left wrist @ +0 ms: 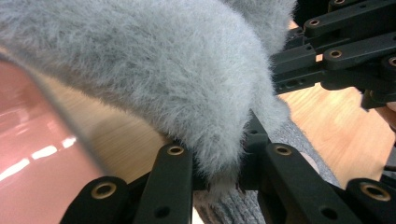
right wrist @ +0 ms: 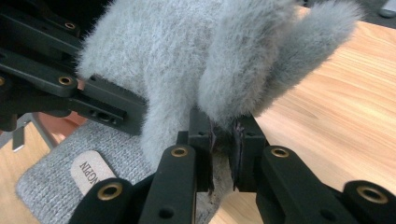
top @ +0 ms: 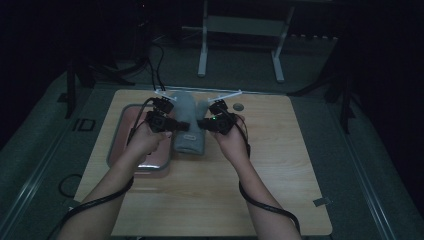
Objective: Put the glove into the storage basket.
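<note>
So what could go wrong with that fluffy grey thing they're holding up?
1. The left gripper and the right gripper each pinch just a small bit of the fluffy grey fabric, so it may slip out.
2. Pulling the two apart could stretch or snag the fluff.
3. The pink tray sits close beside the left hand, which might bump it.

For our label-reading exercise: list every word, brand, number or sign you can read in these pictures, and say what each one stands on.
"NGPIN": the readable end of a word on the tan patch sewn to the grey knitted cloth; fluffy fabric hides its start, seen in the right gripper view.
"ID", or similar: faint pale marks on the dark surface left of the wooden table, too dim to be sure.
The same patch in the high view is too small to read.
</note>
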Demonstrator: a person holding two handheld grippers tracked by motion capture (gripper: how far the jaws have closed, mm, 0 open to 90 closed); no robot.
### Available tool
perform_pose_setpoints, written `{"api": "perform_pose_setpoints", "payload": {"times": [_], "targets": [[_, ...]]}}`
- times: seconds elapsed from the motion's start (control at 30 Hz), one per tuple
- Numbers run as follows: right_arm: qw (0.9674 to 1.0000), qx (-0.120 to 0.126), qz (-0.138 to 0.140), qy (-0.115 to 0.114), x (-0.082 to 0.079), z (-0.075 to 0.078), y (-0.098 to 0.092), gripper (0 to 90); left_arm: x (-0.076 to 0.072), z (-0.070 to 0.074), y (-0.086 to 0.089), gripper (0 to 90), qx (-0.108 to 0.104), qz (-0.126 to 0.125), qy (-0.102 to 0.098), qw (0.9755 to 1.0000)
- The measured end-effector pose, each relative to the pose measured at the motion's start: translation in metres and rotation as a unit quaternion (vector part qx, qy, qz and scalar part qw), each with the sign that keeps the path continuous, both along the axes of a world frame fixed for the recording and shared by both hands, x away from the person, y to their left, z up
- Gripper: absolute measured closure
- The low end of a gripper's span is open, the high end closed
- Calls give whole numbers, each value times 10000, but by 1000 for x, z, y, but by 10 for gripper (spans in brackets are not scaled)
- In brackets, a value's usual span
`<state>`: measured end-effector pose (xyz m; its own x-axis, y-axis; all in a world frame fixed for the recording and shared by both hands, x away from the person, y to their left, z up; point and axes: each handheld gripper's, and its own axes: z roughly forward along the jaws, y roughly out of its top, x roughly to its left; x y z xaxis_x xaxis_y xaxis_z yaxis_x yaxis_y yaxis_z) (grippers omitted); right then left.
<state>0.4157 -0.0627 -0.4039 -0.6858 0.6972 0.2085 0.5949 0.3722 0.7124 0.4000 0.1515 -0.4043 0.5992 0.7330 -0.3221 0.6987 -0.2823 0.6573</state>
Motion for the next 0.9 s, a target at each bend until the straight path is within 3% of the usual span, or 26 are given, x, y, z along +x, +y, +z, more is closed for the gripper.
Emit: {"api": "perform_pose_setpoints", "payload": {"times": [0.57,0.7,0.9], "targets": [[9982,-62,572,179,8,3,106,807,-13,3,101,796,145,397,114,9990],[9980,-203,568,203,10,-7,125,808,-10,-13,113,795,159,503,227,9984],[9959,-582,502,487,17,-44,141,808,-1,-54,113,794,337,544,571,9963]]}}
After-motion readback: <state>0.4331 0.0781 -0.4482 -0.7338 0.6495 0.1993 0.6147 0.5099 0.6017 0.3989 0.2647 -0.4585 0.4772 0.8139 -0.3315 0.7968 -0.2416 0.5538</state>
